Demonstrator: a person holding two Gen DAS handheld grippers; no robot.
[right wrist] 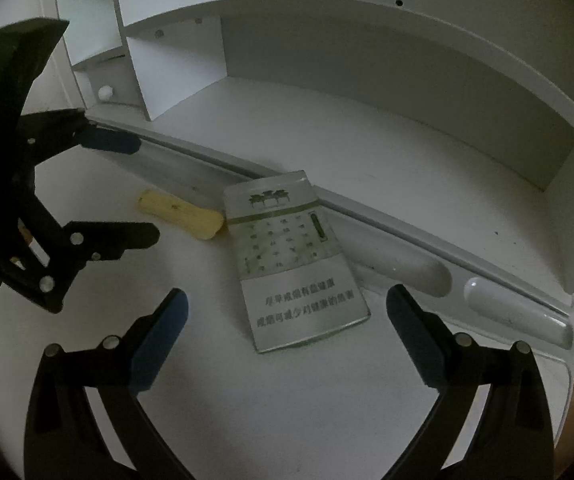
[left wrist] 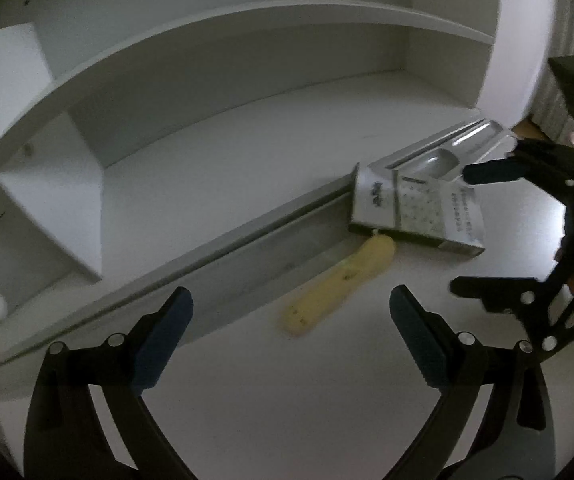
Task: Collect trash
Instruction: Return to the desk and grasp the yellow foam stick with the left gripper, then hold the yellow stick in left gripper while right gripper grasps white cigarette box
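Note:
A silver cigarette pack point(right wrist: 293, 258) lies flat on the white desk point(right wrist: 247, 400), one end resting on the groove's edge. My right gripper point(right wrist: 285, 334) is open just in front of the pack, its fingers straddling the near end without touching. A yellow banana-like peel piece point(right wrist: 183, 214) lies to the pack's left. In the left wrist view the same peel point(left wrist: 337, 286) sits just ahead of my open left gripper point(left wrist: 291, 336), and the pack point(left wrist: 415, 210) lies beyond it. The right gripper point(left wrist: 461, 228) shows at the right there, the left gripper point(right wrist: 135, 188) at the left here.
A long pen groove point(right wrist: 407, 268) runs across the desk behind the trash. Behind it stands a white hutch with a shelf point(right wrist: 367, 12), cubbies and a small drawer knob point(right wrist: 105, 93). The desk's right edge point(right wrist: 567, 380) is close, with brown floor beyond.

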